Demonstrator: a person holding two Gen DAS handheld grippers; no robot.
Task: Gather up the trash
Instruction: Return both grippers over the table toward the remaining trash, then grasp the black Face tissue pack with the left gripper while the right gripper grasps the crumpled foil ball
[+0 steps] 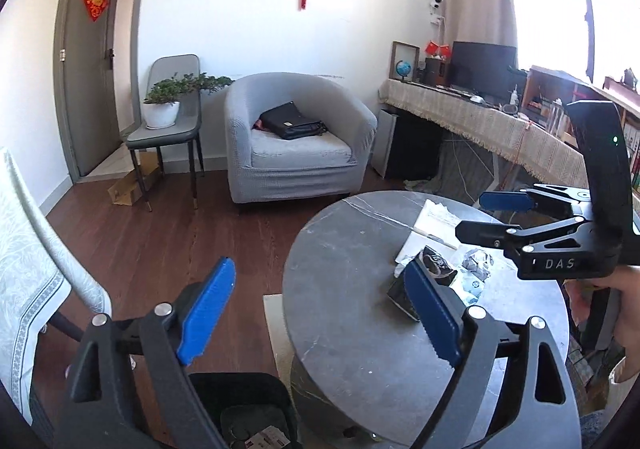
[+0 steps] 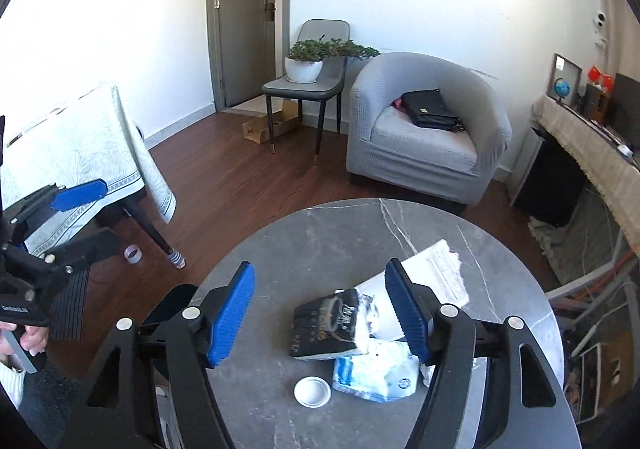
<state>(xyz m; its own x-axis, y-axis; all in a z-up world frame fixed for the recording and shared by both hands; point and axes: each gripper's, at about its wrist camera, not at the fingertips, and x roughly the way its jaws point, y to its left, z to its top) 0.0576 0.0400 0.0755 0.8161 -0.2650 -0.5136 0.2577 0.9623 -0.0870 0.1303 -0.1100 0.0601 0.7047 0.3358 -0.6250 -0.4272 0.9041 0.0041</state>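
While both the left claw [image 1: 320, 313] and right claw [image 2: 324, 317] gape empty, crumpled wrappers [image 2: 376, 373] half-hide a dark packet [image 2: 320, 329] on the round marbled bench [image 2: 280, 249].

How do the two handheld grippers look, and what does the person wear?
Both the left gripper and the right gripper are black, with angular linkage arms, silver rivets and ribbed blue pads on the jaws. The right one shows white letters "DAS". A white knitted cuff shows at the left wrist.
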